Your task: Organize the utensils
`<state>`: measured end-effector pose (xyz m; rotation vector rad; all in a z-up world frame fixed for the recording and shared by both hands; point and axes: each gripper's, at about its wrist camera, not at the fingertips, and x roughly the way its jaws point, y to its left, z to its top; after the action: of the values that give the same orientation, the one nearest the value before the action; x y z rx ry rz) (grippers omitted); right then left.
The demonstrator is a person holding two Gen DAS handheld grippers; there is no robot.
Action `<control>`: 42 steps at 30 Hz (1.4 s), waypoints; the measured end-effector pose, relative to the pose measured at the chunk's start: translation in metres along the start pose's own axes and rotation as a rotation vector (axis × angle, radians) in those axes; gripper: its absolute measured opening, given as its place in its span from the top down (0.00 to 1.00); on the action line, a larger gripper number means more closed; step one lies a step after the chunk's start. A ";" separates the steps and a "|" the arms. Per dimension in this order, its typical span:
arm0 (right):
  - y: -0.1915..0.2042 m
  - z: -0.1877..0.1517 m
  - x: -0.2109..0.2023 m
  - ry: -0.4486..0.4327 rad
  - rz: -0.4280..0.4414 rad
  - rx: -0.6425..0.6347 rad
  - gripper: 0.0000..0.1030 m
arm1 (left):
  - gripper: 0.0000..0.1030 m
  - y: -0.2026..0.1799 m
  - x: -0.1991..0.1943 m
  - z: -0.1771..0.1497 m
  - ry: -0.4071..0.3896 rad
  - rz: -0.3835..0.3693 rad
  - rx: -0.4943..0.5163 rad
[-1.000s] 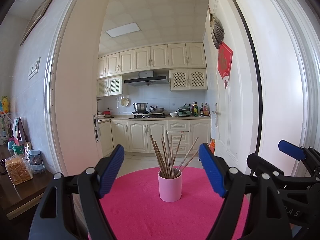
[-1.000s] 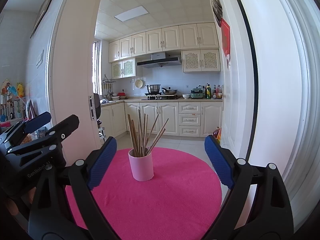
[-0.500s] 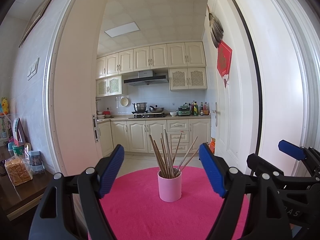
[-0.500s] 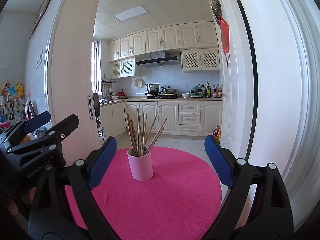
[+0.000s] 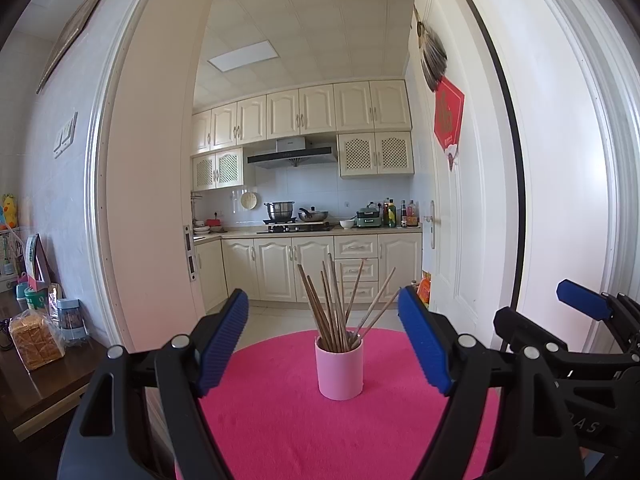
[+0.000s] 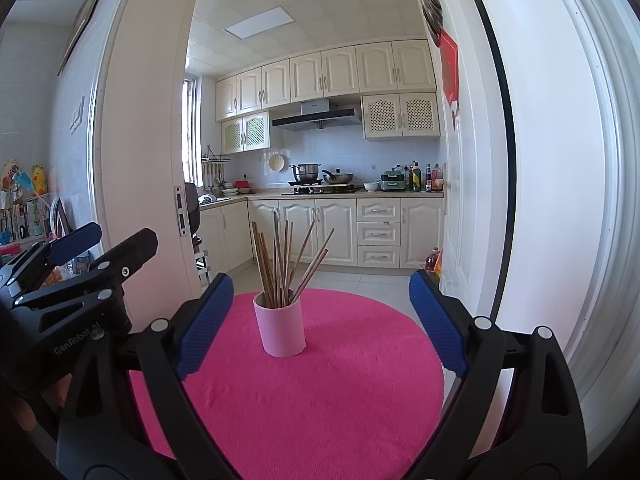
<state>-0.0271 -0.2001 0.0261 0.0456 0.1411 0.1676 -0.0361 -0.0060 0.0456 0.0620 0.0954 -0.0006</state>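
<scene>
Left claw level, jaws wide apart, nothing between the blue pads. Right claw tipped slightly down, likewise gaping, empty. Possibly a fingertip at lower left, right-wrist view.

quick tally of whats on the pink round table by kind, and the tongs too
pink cup: 1
bundle of wooden chopsticks standing in the cup: 1 bundle, sticks too overlapped to count exactly
left tongs, open: 1
right tongs, open: 1
Total: 4, with the pink table itself not counted
</scene>
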 end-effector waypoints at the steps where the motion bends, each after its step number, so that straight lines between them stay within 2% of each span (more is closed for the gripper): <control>1: 0.000 0.000 0.000 0.000 0.001 0.000 0.15 | 0.26 0.000 0.000 0.000 0.001 -0.001 0.000; 42: 0.000 -0.008 0.019 0.044 0.004 0.006 0.15 | 0.26 0.000 0.017 -0.012 0.039 0.002 0.006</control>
<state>-0.0097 -0.1967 0.0159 0.0481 0.1856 0.1718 -0.0203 -0.0052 0.0324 0.0685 0.1340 0.0024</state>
